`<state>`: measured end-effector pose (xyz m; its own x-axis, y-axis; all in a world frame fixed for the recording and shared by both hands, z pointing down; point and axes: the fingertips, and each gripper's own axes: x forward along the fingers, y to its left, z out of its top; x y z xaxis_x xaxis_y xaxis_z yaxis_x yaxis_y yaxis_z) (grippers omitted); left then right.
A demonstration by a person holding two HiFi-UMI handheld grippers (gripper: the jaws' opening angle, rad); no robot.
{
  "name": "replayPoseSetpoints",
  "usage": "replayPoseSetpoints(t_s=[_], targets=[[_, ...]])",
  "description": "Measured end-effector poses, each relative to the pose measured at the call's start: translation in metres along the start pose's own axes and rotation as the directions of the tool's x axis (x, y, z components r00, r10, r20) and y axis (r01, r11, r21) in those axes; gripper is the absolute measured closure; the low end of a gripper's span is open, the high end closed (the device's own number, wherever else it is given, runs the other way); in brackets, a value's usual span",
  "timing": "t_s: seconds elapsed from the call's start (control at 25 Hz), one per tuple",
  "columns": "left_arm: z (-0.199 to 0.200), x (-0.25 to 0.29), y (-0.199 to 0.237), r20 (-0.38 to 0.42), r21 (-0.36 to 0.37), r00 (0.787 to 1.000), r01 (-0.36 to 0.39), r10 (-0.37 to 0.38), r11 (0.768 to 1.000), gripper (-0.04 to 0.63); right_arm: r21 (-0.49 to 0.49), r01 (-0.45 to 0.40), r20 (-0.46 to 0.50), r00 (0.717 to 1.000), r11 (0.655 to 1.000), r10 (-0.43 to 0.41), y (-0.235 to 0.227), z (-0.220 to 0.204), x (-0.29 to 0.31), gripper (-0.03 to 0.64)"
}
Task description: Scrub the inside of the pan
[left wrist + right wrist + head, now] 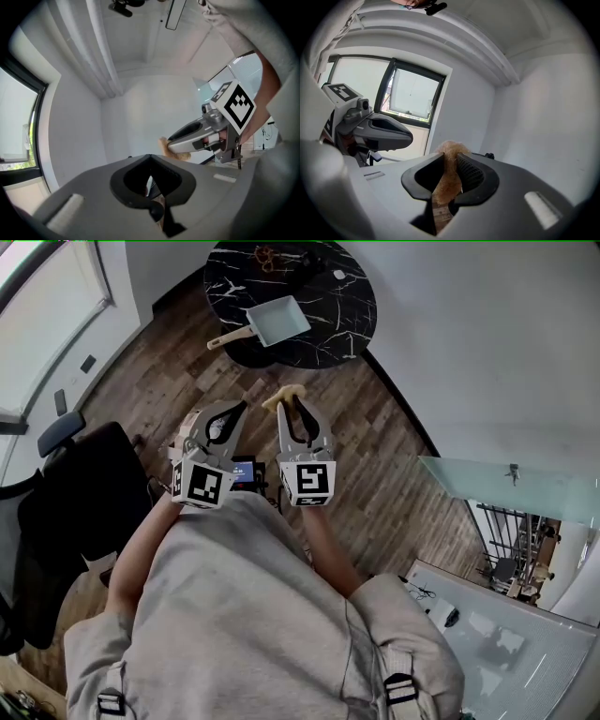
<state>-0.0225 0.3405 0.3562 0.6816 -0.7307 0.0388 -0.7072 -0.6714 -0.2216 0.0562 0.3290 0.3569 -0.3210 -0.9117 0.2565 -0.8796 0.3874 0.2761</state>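
A pale blue rectangular pan [277,320] with a wooden handle rests on the round black marble table [347,320] at the top of the head view, well ahead of both grippers. Held at chest height, my right gripper [287,395] is shut on a tan scrubbing pad [281,396]; in the right gripper view the pad [449,174] is pinched between the jaws. My left gripper [239,407] sits beside it, jaws shut with nothing between them. The left gripper view shows the right gripper [169,143] with the pad [165,144] at its tip. Both gripper views point upward at walls and ceiling.
A black office chair [66,493] stands at the left on the wooden floor. A glass-topped desk [511,486] and a white unit lie to the right. Small items sit at the table's far edge [272,257]. A window fills the left wall.
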Motion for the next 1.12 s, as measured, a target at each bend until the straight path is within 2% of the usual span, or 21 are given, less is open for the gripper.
replayPoseSetpoints(t_s=[0.32, 0.4, 0.52, 0.6, 0.68, 0.8, 1.0, 1.12], targets=[[-0.011, 0.041, 0.002, -0.032, -0.041, 0.998, 0.050, -0.051, 0.998, 0.595, 0.026, 0.043, -0.025, 0.999, 0.999, -0.042, -0.034, -0.008, 0.018, 0.514], [-0.019, 0.056, 0.006, -0.054, -0.015, 0.996, 0.064, -0.065, 0.998, 0.595, 0.037, 0.059, -0.038, 0.998, 0.998, -0.057, -0.048, -0.015, 0.029, 0.513], [-0.034, 0.073, 0.003, -0.119, 0.075, 0.988, 0.111, -0.101, 0.991, 0.595, 0.056, 0.083, -0.080, 0.994, 0.995, -0.078, -0.069, -0.031, 0.043, 0.513], [-0.045, 0.087, 0.008, -0.156, 0.094, 0.980, 0.138, -0.122, 0.986, 0.594, 0.054, 0.087, -0.114, 0.990, 0.995, -0.080, -0.085, -0.039, 0.059, 0.514], [-0.057, 0.107, 0.013, -0.188, 0.081, 0.971, 0.164, -0.147, 0.983, 0.594, 0.016, 0.077, -0.148, 0.986, 0.997, -0.074, -0.105, -0.044, 0.078, 0.514], [-0.081, 0.134, 0.026, -0.252, 0.063, 0.952, 0.195, -0.173, 0.979, 0.586, -0.098, 0.029, -0.169, 0.985, 0.995, -0.045, -0.127, -0.052, 0.114, 0.514], [-0.130, 0.185, 0.064, -0.367, 0.036, 0.916, 0.189, -0.163, 0.981, 0.558, -0.302, -0.079, -0.240, 0.971, 0.950, 0.004, -0.172, -0.079, 0.185, 0.514], [-0.167, 0.208, 0.089, -0.447, 0.030, 0.881, 0.189, -0.156, 0.981, 0.539, -0.327, -0.116, -0.261, 0.965, 0.938, 0.028, -0.193, -0.098, 0.236, 0.514]])
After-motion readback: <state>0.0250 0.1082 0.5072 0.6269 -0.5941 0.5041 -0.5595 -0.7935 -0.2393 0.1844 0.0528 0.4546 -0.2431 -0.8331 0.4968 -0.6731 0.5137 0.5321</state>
